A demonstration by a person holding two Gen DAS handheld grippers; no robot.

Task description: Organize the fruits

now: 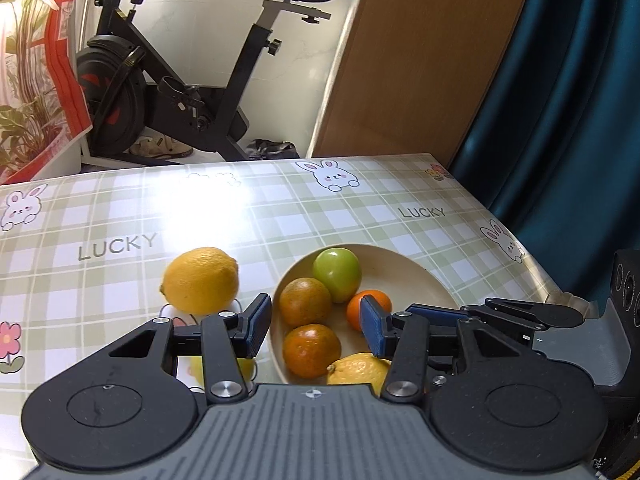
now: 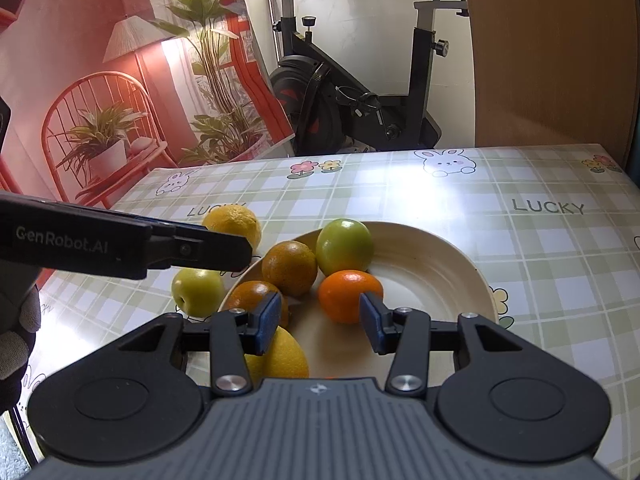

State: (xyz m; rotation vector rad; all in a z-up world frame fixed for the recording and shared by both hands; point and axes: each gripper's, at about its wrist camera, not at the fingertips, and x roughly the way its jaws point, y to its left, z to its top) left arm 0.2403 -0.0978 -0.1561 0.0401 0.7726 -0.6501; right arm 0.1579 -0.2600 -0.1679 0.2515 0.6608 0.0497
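A cream plate (image 1: 404, 268) (image 2: 440, 280) on the checked tablecloth holds a green apple (image 1: 337, 274) (image 2: 345, 246), two dark oranges (image 1: 305, 302) (image 1: 312, 350), a bright orange (image 1: 372, 300) (image 2: 348, 294) and a lemon (image 1: 358, 368) (image 2: 286, 354). Left of the plate, on the cloth, lie a second lemon (image 1: 201, 280) (image 2: 234, 222) and a yellow-green apple (image 2: 198, 292). My left gripper (image 1: 316, 322) (image 2: 240, 254) hovers open over the plate's left side with nothing between its pads. My right gripper (image 2: 320, 322) (image 1: 500, 312) stands open just short of the bright orange, not touching it.
An exercise bike (image 1: 180, 92) stands beyond the table's far edge. To its left hangs a printed backdrop (image 2: 100, 100); to its right are a brown board (image 1: 420, 60) and a blue curtain (image 1: 560, 120). A gloved hand (image 2: 16, 320) holds the left gripper.
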